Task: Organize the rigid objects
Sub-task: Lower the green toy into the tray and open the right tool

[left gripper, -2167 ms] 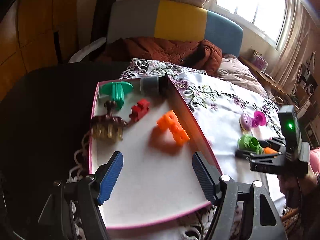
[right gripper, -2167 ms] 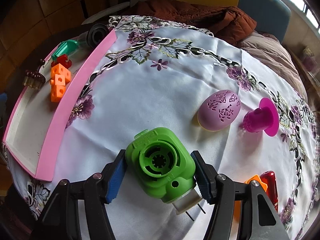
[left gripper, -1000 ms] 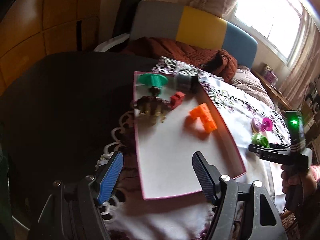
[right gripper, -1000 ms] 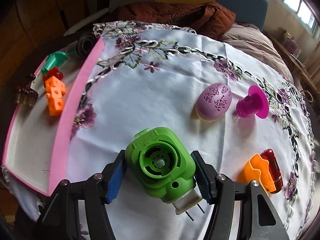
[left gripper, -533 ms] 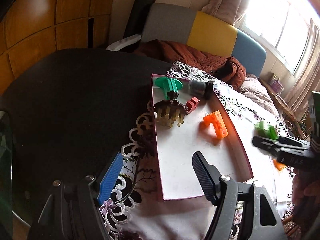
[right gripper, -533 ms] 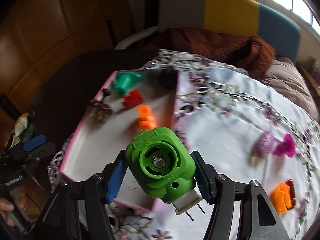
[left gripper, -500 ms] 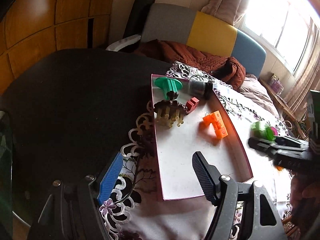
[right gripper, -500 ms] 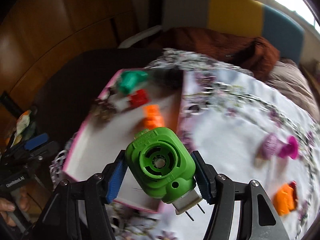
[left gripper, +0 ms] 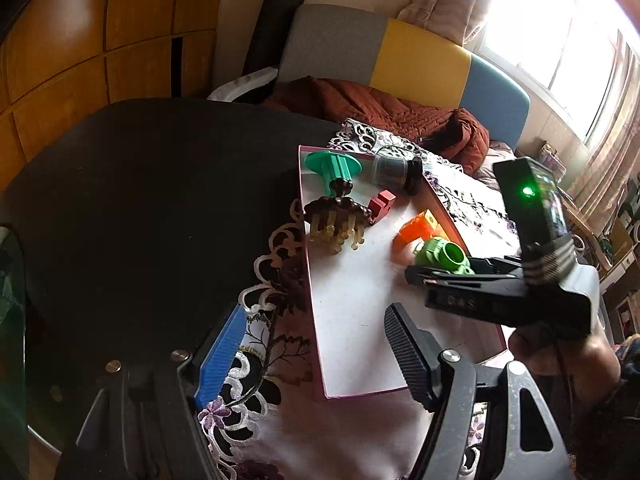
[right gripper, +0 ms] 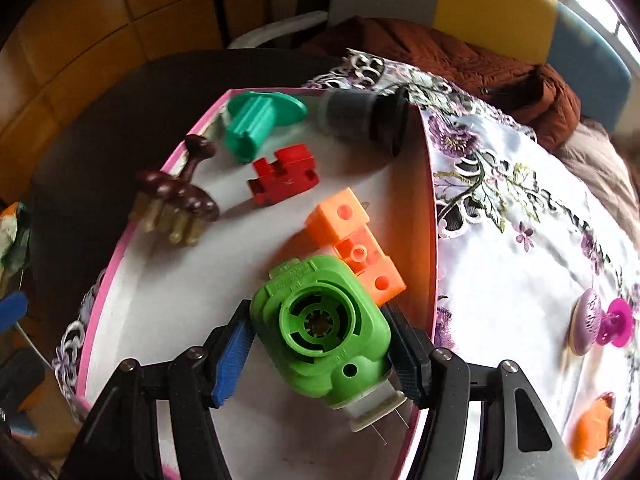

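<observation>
Moved: green plug (right gripper: 320, 324) now over pink tray (right gripper: 433, 216); right fingers (right gripper: 236, 350) gripping it; left fingers (left gripper: 408, 354) wide; embossing unreadable

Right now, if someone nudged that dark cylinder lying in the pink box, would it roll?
Probably: the dark cylinder lies on its rounded side. It likely wouldn't go far, since the pink box wall stands right beside it. It looks like rigid plastic.

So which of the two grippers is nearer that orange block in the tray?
Right. The right gripper hangs just beside the orange block; the left gripper sits back at the tray's near end.
</observation>
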Demonstrator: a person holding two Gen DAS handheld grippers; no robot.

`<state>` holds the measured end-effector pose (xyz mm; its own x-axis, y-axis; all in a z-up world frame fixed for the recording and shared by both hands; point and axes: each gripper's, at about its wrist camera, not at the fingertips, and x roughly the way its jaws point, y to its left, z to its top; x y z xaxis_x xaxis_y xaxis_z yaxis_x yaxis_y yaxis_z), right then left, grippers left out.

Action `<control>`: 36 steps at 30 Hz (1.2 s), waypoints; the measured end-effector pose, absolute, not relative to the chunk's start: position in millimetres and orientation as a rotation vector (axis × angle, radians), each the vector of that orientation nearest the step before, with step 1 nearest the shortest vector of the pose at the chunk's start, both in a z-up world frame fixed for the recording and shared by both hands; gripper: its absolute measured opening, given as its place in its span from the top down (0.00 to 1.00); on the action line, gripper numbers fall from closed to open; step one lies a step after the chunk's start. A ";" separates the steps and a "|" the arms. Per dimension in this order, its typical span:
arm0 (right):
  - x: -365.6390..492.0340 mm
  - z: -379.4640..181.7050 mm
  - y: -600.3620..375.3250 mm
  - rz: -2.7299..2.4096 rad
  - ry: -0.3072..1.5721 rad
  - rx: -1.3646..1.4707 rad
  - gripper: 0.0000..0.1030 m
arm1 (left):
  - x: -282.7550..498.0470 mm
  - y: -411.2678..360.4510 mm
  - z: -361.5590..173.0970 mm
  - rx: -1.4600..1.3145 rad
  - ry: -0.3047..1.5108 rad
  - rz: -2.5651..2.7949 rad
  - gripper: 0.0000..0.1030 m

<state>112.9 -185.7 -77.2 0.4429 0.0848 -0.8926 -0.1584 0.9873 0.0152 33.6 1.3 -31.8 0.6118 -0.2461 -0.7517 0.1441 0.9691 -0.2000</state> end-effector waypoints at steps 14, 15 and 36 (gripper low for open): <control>99.9 -61.2 -197.1 0.153 1.031 -0.016 0.32 | 29.6 -5.6 -28.0 -0.105 0.876 -0.233 0.29; 99.1 -59.7 -198.2 0.151 1.026 -0.013 0.32 | 29.0 -6.0 -27.8 -0.104 0.876 -0.233 0.29; 64.8 -20.1 -239.7 0.099 0.885 0.034 0.15 | 23.9 -22.0 -27.2 -0.047 0.879 -0.240 0.29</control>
<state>64.8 -239.7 -20.1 0.6287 0.1009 -0.7711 -0.0725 0.9948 0.0711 23.9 -22.0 -27.2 0.6126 -0.2274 -0.7570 0.1890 0.9721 -0.1390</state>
